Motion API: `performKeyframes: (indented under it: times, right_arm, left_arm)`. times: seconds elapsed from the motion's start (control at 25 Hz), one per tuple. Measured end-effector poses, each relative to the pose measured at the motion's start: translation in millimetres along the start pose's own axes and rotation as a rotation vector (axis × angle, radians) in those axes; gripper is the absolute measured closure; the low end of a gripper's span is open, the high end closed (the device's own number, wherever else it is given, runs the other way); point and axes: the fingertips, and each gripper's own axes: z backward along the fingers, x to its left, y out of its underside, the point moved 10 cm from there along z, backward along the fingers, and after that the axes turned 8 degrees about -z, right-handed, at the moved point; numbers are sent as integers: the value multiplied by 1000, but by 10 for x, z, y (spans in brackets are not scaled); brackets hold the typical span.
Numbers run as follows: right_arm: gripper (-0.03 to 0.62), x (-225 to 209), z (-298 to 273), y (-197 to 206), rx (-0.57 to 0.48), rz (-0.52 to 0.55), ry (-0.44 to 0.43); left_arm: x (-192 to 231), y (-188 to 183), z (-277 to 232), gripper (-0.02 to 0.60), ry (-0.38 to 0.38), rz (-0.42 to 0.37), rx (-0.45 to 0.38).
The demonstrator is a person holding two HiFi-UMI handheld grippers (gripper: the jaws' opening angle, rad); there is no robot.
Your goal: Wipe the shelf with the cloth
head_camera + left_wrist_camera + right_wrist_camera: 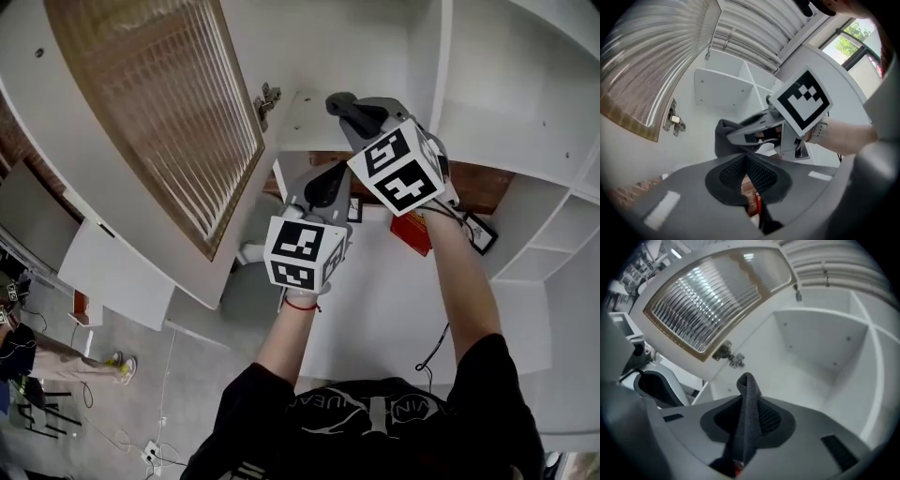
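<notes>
- Dark grey cloth point(749, 389) sits pinched in the jaws of the right gripper point(748, 423), mid-frame, before the white shelf point(797, 380).
- Jaws of the left gripper point(746, 161) meet, holding nothing.

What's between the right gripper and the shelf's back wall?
Only the cloth pinched in the right gripper, then bare shelf, in the right gripper view.

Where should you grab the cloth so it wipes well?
Pinch the cloth across a bunched fold, a jaw on each side, as the right gripper does. It is floppy, so a soft hump poking past the tips can rub the shelf.
</notes>
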Motion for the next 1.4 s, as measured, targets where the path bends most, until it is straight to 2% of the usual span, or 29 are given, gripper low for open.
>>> performKeyframes:
  times: [0.12, 0.2, 0.24, 0.36, 0.52, 0.6, 0.64, 0.72, 0.8, 0.84, 0.92, 1.08, 1.24, 1.4]
  right_arm:
    - [519, 117, -132, 76, 93, -66, -157]
    - [463, 136, -148, 93, 100, -116, -228]
    - [456, 126, -148, 100, 95, -134, -244]
    - [432, 38, -89, 141, 57, -205, -275]
    - [414, -106, 43, 129, -53, -370, -367]
    - [414, -150, 88, 60, -104, -403, -362]
    - [416, -149, 86, 17, -99, -383, -333]
    - [428, -94, 5, -31, 11, -257, -243]
    - [490, -24, -147, 2, 169, -127, -166]
    - [528, -5, -220, 34, 228, -99, -157]
    - [565, 9, -320, 69, 291, -100, -194]
    - [582, 4, -451, 3, 349, -82, -263]
    - [583, 16, -639, -47, 362, -75, -322]
    - [583, 25, -796, -90, 354, -33, -380]
  left_arm:
    - [31, 79, 20, 597, 15, 15, 8]
    - [64, 99, 17, 597, 21, 16, 6]
    - [73, 101, 9, 596, 26, 16, 2]
    - [51, 92, -20, 597, 48, 19, -12]
    - [13, 104, -36, 597, 67, 26, -16]
    - [2, 122, -44, 597, 70, 32, -16]
    - [-1, 131, -49, 597, 70, 34, -16]
    - [-6, 140, -55, 597, 73, 34, -17]
    - [-14, 142, -51, 597, 78, 24, -18]
    - [-20, 145, -44, 597, 80, 17, -19]
    - [-30, 163, -29, 596, 86, 0, -20]
    - [18, 219, -15, 597, 76, -7, -8]
    - [112, 247, -7, 597, 48, -6, -7]
    - [190, 275, -21, 597, 51, 26, -21]
